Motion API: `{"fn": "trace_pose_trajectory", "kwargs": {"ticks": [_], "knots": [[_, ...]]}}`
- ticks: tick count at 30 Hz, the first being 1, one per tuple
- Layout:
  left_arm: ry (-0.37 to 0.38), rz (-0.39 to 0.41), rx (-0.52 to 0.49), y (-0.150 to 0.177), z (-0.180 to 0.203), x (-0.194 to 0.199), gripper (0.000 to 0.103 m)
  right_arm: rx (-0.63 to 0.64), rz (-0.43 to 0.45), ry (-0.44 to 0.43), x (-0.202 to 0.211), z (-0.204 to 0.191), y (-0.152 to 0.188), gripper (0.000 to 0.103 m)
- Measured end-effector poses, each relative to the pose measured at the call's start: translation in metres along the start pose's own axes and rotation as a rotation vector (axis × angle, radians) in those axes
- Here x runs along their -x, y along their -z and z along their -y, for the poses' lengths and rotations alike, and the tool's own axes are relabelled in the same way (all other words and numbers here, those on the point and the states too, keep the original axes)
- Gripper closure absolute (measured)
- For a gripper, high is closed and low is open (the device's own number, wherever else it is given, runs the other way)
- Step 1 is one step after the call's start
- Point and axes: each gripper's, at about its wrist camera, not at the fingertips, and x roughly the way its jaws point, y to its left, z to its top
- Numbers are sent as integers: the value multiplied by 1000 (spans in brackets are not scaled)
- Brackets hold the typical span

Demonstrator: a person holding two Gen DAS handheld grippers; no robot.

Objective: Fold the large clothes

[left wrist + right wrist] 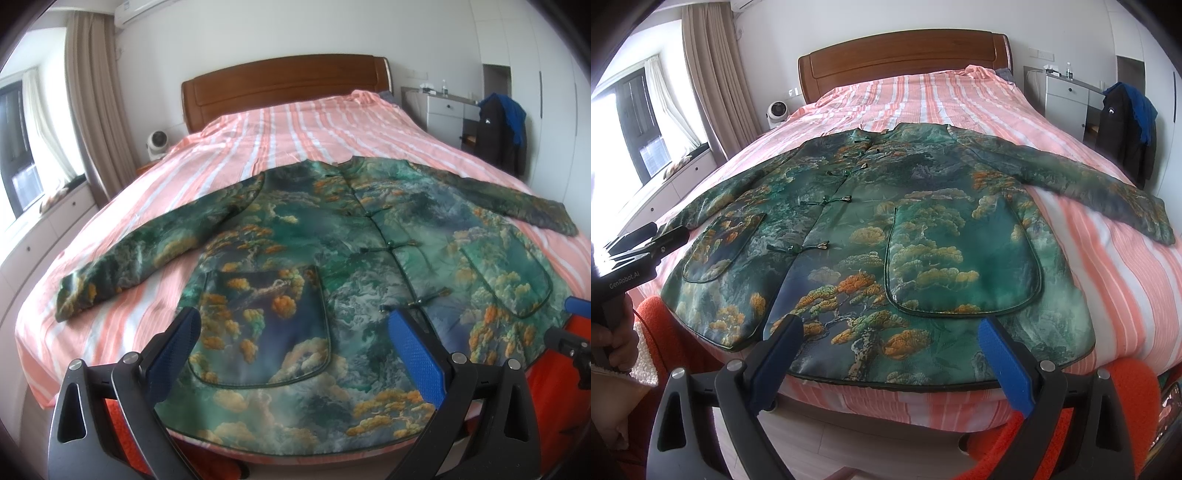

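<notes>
Green brocade, printed with gold pines and cloud, covers the foot end of the bed (258, 125): a padded jacket (332, 258) lies face up and buttoned, hem at the bed's foot edge, collar pointing toward the wooden headboard (284, 85), both sleeves spread flat toward the bed's long side edges. The left gripper (295, 343) hovers over the hem near the left pocket (266, 325), its jaws spread wide and holding nothing; the right gripper (890, 354) hangs just off the foot edge by the other pocket (964, 258), jaws likewise spread and empty. No fold has been started, by the look of the flat garment. The likely trouble lies in the cloth itself: the satin face looks slick and the padding thick, so a pinch at the hem might catch only the top layer, or the jacket could slide off the striped sheet (1108, 258) over the foot edge, where the hem already sits at the very brink. The knotted frog buttons (391, 245) could also snag a jaw. The jacket's back and lining are hidden, the person shows only as a hand (613, 336) and orange sleeve at the frame's rim, and fisheye bending makes the sleeve ends hard to judge.
</notes>
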Motion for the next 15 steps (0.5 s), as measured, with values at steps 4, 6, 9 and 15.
{"fn": "trace_pose_trajectory", "kwargs": {"ticks": [4, 6, 9, 15], "knots": [[0, 0, -1, 1, -1, -1, 1, 1, 0, 1, 0, 1, -1, 8], [0, 1, 0, 0, 0, 0, 1, 1, 0, 0, 0, 1, -1, 8], [-1, 0, 0, 1, 0, -1, 1, 1, 0, 0, 0, 0, 0, 8], [-2, -1, -1, 3, 0, -1, 1, 0, -3, -1, -2, 1, 0, 8]]}}
